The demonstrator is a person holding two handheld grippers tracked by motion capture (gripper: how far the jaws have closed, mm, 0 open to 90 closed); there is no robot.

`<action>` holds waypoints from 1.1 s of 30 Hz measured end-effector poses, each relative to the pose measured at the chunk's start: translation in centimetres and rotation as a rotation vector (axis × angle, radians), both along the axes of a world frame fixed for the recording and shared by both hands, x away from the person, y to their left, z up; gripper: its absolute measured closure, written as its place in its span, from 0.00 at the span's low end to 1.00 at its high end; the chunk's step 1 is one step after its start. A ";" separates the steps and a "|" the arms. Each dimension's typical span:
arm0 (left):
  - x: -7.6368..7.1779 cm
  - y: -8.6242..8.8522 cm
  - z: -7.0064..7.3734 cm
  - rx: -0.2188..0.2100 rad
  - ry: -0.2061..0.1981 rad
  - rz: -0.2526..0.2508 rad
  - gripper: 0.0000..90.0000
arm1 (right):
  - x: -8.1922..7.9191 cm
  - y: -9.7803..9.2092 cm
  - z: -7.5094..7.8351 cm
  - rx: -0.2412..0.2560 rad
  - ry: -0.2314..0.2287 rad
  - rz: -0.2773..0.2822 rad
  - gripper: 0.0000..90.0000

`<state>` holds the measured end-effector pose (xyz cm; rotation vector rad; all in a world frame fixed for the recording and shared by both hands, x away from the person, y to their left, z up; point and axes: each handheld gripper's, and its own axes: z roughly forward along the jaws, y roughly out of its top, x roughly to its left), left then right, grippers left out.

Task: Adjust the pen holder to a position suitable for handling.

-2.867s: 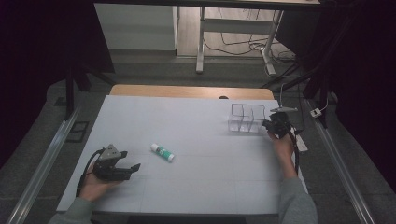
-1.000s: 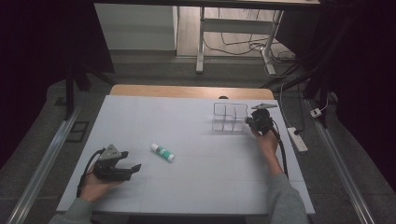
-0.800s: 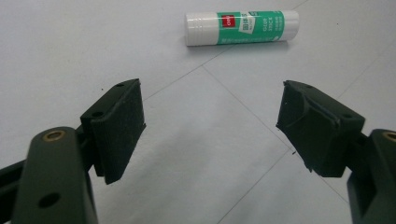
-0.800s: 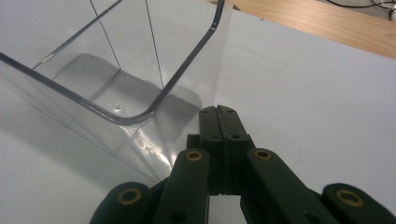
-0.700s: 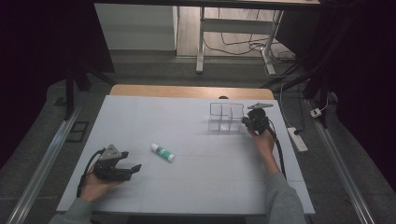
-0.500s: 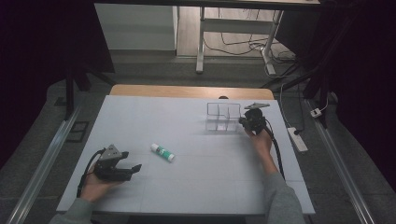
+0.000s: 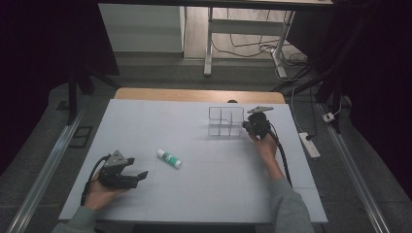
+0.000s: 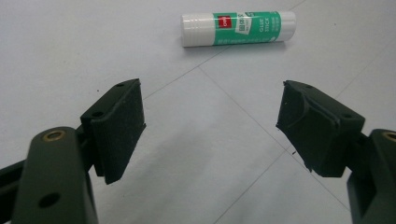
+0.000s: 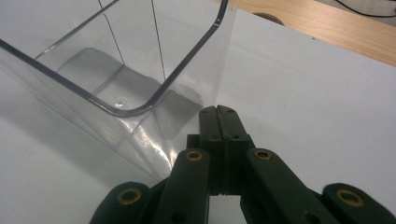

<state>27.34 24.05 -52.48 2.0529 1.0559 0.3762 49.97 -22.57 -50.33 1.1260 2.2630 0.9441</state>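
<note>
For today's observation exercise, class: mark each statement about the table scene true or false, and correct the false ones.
1. The glue stick lies on its side on the table. True.
2. The left gripper is shut on the glue stick. False: its jaws stand wide open, with the stick lying beyond them.
3. The right gripper has its jaws closed together, against the clear divided box. True.
4. The clear box holds the glue stick. False: its compartments look empty.
5. The clear box sits on the person's left side of the table. False: it sits toward the right.
</note>
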 end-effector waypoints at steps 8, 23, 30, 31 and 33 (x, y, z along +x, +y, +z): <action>0.0 0.0 -0.1 0.002 0.005 -0.003 0.25 | 0.1 0.9 -0.2 0.002 0.005 0.015 0.99; -0.3 0.2 0.0 -0.005 -0.002 -0.017 0.25 | 0.2 3.6 -0.8 0.026 0.027 0.035 0.99; -0.1 0.3 -0.1 -0.013 0.002 -0.025 0.25 | 0.1 4.9 -0.6 0.020 0.040 0.048 0.99; -0.1 0.3 -0.1 -0.014 0.002 -0.026 0.25 | 0.1 5.2 -0.6 0.016 0.040 0.055 0.99; 0.0 0.3 -0.1 -0.011 0.002 -0.028 0.25 | 0.0 5.7 -0.5 0.011 0.046 0.067 0.99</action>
